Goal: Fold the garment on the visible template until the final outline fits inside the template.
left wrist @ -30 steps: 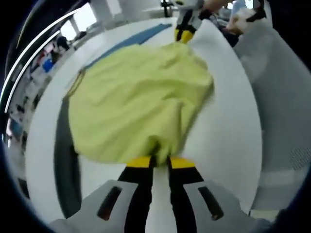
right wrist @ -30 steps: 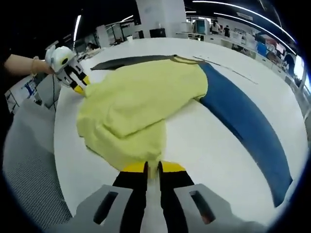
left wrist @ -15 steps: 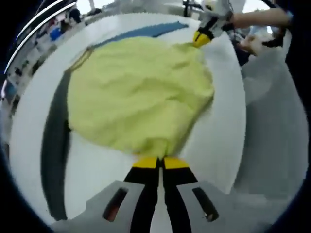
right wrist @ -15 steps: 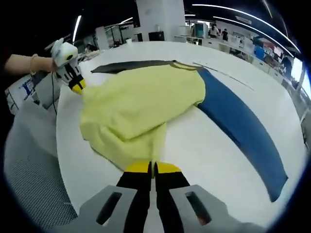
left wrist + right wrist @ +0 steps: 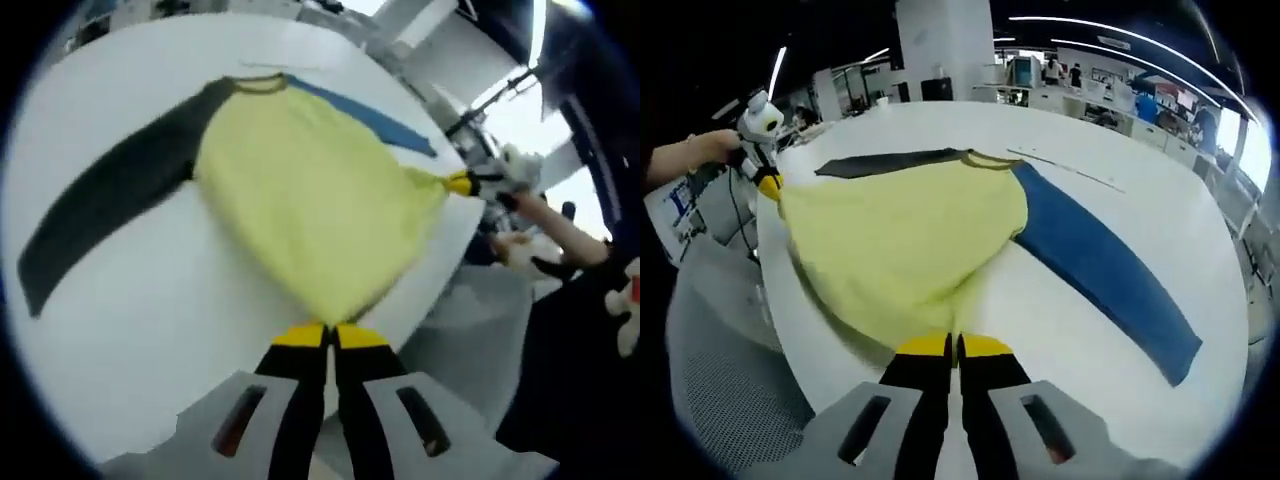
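A yellow shirt point(image 5: 310, 190) with one dark grey sleeve point(image 5: 110, 200) and one blue sleeve point(image 5: 365, 112) lies spread on a round white table point(image 5: 130, 330). My left gripper point(image 5: 328, 335) is shut on the hem corner nearest it. Across the hem, the right gripper point(image 5: 462, 184) pinches the other corner, held by a hand. In the right gripper view the yellow shirt point(image 5: 895, 235) stretches away, its blue sleeve point(image 5: 1100, 275) to the right and grey sleeve point(image 5: 890, 162) at the back. My right gripper point(image 5: 955, 345) is shut on the hem; the left gripper point(image 5: 768, 180) holds the far corner.
The white table's edge point(image 5: 770, 300) runs close to both held corners, with grey floor beyond it. An office with desks and lights lies behind the table point(image 5: 1080, 70). A person's hand and dark sleeve point(image 5: 560, 260) stand at the right of the left gripper view.
Both grippers have pulled the hem back toward the table edge. The yellow body, bunched before, now lies stretched flatter, and both sleeves show at full length.
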`<action>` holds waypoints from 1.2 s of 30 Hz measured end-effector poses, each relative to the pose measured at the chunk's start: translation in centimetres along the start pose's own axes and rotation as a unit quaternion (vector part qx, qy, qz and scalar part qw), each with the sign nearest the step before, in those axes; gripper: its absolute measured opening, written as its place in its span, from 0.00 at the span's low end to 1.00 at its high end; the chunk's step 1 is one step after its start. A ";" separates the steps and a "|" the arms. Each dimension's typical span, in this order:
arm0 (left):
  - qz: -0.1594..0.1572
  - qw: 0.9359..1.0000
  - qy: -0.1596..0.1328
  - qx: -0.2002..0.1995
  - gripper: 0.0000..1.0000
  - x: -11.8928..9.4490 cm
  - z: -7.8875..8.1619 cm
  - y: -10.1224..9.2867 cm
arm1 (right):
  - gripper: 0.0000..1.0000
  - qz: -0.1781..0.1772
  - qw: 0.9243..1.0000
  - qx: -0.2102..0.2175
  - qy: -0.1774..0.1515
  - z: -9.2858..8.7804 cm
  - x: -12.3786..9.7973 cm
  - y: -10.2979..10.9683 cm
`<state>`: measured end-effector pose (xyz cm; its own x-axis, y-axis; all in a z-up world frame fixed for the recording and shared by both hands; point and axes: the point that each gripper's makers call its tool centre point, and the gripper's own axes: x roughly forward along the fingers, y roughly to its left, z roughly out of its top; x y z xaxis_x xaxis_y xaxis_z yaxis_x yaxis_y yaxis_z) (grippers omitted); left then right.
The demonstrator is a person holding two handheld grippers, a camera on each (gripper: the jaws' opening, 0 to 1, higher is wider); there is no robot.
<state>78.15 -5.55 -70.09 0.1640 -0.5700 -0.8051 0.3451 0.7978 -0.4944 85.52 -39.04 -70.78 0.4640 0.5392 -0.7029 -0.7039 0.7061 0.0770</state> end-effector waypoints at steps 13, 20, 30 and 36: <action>0.036 0.995 0.082 -0.042 0.00 5.1 -3.0 3.1 | 0.03 0.002 0.996 0.055 0.067 -5.2 1.5 3.0; 0.015 0.995 0.092 -0.036 0.00 4.1 -3.7 2.6 | 0.04 -0.022 0.996 0.055 0.066 -6.6 0.7 3.5; 0.005 0.995 0.095 -0.013 0.00 4.1 -5.0 2.8 | 0.04 -0.019 0.995 0.038 0.094 -8.0 1.7 4.7; 0.001 0.997 0.075 0.010 0.22 3.5 -6.1 2.4 | 0.14 -0.021 0.996 0.042 0.076 -7.7 1.0 4.3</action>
<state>73.90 -4.43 -76.09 0.0257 -0.5310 -0.8470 0.3643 0.7940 -0.4867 78.83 -39.02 -76.57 0.4001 0.4369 -0.8056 -0.6353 0.7658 0.0998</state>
